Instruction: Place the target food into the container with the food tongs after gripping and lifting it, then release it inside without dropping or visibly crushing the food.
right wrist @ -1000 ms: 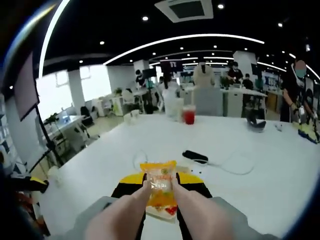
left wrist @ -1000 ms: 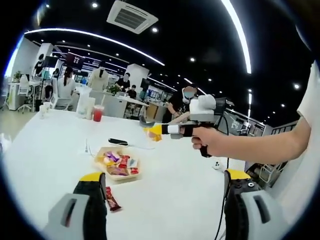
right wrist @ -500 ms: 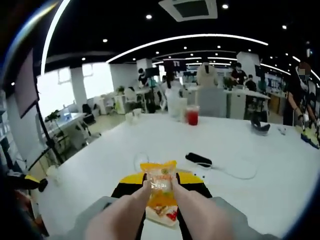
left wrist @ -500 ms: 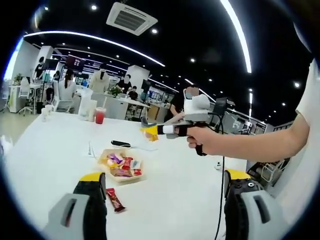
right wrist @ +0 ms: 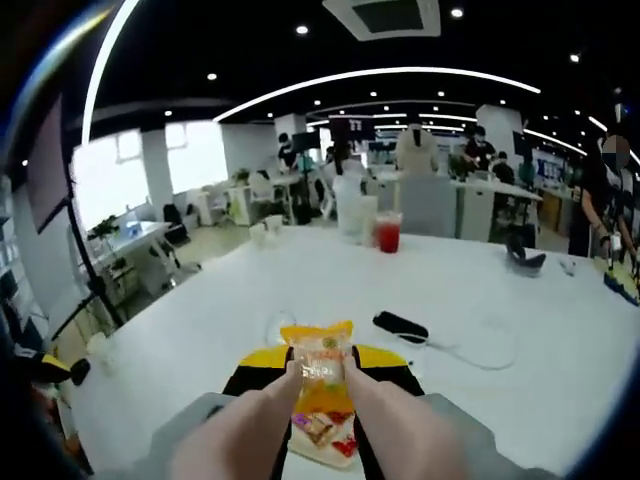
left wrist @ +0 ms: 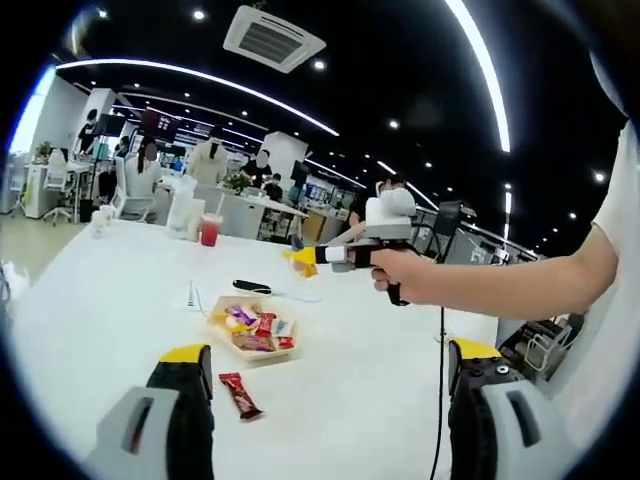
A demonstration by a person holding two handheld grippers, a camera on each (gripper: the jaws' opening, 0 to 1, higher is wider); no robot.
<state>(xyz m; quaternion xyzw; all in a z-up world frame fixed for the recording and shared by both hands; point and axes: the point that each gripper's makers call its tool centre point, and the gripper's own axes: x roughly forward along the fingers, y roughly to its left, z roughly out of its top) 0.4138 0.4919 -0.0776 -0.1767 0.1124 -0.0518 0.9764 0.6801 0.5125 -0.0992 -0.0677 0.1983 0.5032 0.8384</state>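
Right tool [right wrist: 322, 372] has its tongs pinching a yellow snack packet [right wrist: 320, 375], held up above the white worktop [left wrist: 90, 300]. Left tool [left wrist: 330, 380] hangs spread wide with nothing in it. Snack tray [left wrist: 252, 332] sits lower down with a loose red candy bar [left wrist: 240, 396] just beside it. Looks risky: slick wrapper, thin grip, so any wobble on the way down and it probably slips out short of the tray.

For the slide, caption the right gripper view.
Right gripper holds an orange snack packet above the white table.
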